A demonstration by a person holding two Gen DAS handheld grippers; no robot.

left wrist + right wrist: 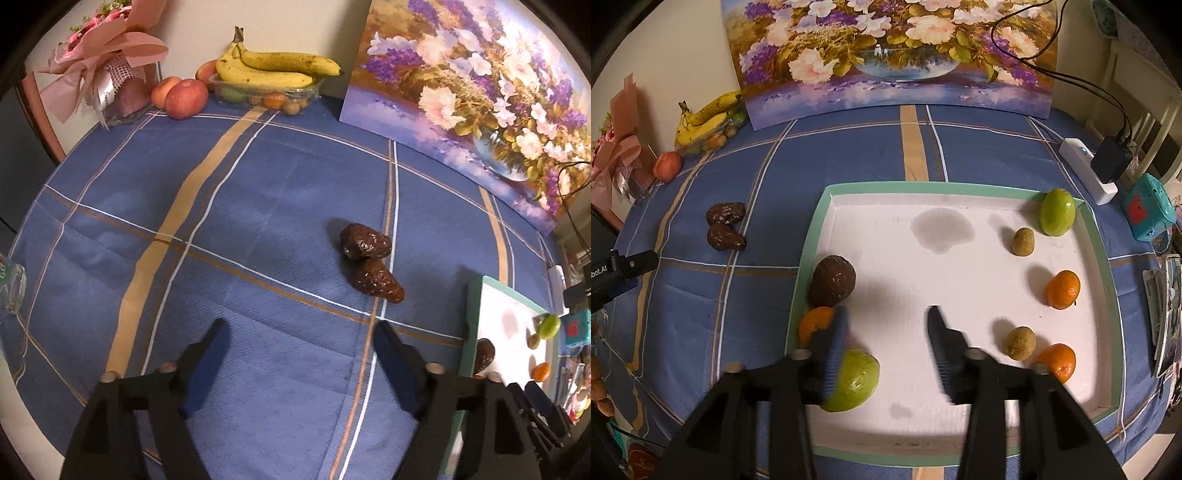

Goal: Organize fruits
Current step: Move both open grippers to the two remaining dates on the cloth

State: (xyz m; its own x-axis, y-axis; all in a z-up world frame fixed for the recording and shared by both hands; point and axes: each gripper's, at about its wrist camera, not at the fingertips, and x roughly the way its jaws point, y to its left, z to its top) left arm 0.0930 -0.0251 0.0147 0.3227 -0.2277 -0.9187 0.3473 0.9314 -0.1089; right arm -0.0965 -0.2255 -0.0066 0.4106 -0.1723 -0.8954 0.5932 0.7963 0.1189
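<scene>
My left gripper stands open over bare blue cloth, nothing between its fingers. Ahead and to its right lie two dark brown fruits, touching each other. My right gripper is open above the white tray with the green rim. A green fruit lies under its left finger, partly hidden; the pads do not press on it. An orange and a brown fruit sit by the tray's left wall. On the tray's right side are another green fruit, two oranges and two small tan fruits.
Bananas lie on a clear box of small fruits at the back, with apples and a pink bouquet beside them. A flower painting leans on the wall. A power strip and a teal device stand right of the tray.
</scene>
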